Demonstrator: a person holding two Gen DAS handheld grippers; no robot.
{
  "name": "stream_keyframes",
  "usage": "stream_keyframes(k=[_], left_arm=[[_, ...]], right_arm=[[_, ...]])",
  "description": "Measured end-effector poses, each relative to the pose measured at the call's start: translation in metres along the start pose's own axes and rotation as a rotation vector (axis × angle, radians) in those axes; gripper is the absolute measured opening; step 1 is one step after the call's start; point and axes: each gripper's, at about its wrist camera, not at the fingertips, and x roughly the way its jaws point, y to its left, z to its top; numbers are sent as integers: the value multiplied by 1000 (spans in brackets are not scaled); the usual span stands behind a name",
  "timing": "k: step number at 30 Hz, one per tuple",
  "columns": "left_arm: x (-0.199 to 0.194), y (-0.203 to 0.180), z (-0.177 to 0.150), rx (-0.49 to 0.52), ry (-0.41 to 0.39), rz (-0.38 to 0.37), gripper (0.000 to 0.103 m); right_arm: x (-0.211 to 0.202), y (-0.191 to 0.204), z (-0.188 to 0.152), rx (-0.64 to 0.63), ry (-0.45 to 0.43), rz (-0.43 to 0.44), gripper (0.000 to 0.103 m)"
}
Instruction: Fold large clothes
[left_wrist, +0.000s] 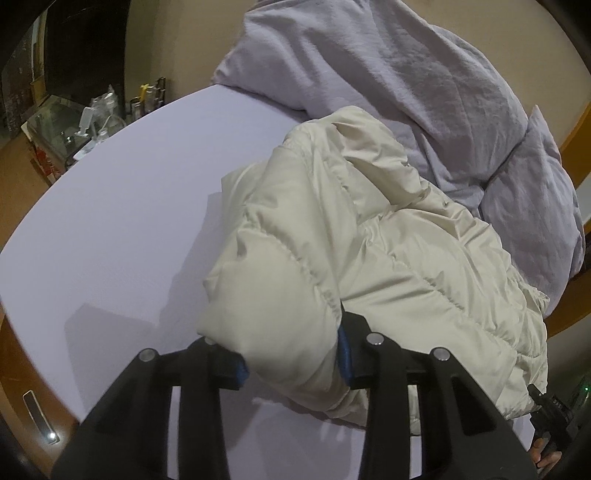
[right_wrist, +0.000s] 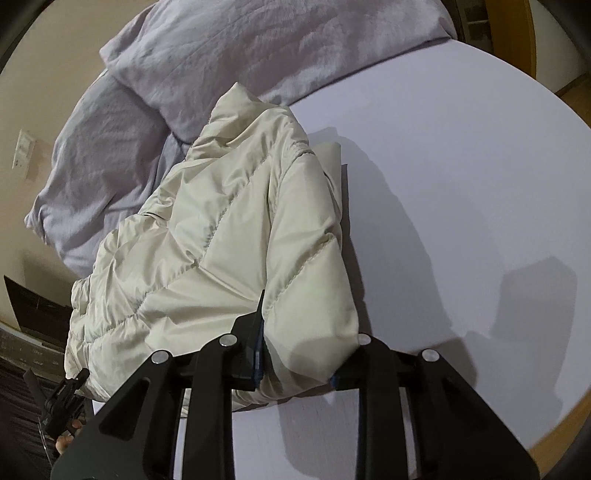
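Two grippers, each clamped on the near edge of one garment.

Item 1: cream quilted puffer jacket, lying bunched on a pale lilac bed sheet. Its far end, with the collar, touches the bedding at the head of the bed; its near end reaches toward the bed's near edge. In the left wrist view the jacket fills the centre and right; in the right wrist view it fills the centre and left.

Item 2: left gripper, black fingers with blue pads, closed on a thick puffed fold of the jacket's near edge; the padding bulges between the pads.

Item 3: right gripper, same build, likewise clenched on a rounded fold of the jacket's near edge.

Item 4: rumpled grey-lilac duvet, heaped at the far side of the bed, with a matching pillow beside it.

Item 5: side table with clutter, far left in the left wrist view; contents too small to identify.

Item 6: wall switch plate, far left in the right wrist view.
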Motion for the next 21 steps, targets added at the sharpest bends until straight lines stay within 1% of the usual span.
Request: stream_keyframes(k=[5, 8, 9, 10, 11, 12, 13, 14, 15, 16, 19, 21], left_arm=[[-18, 19, -23, 1, 0, -2, 38], [-18, 23, -29, -17, 7, 3, 43], [-19, 24, -30, -24, 5, 12, 49], [-19, 25, -31, -29, 3, 20, 52], [-20, 26, -31, -37, 3, 24, 54], [-20, 27, -31, -45, 3, 28, 59], [-20, 27, -31, -48, 3, 30, 65], [-19, 28, -31, -50, 2, 35, 68], [-19, 28, -31, -51, 2, 38, 74], [-18, 28, -31, -51, 3, 41, 77], [-12, 29, -29, -68, 13, 48, 83], [-9, 30, -28, -90, 15, 45, 84]], right_arm=[[-16, -2, -24, -22, -1, -14, 26], [-24, 0, -26, -33, -7, -59, 33], [-27, 1, -26, -39, -12, -83, 39], [-32, 5, -25, -54, -28, -128, 43], [-35, 9, -24, -68, -49, -172, 51], [-42, 13, -22, -95, -86, -222, 59], [-47, 17, -20, -115, -113, -246, 64], [-53, 22, -16, -138, -138, -274, 64], [-54, 24, -13, -150, -144, -284, 64], [-56, 28, -10, -164, -147, -290, 64], [-54, 47, -4, -215, -154, -289, 66], [-47, 67, -4, -266, -142, -272, 69]])
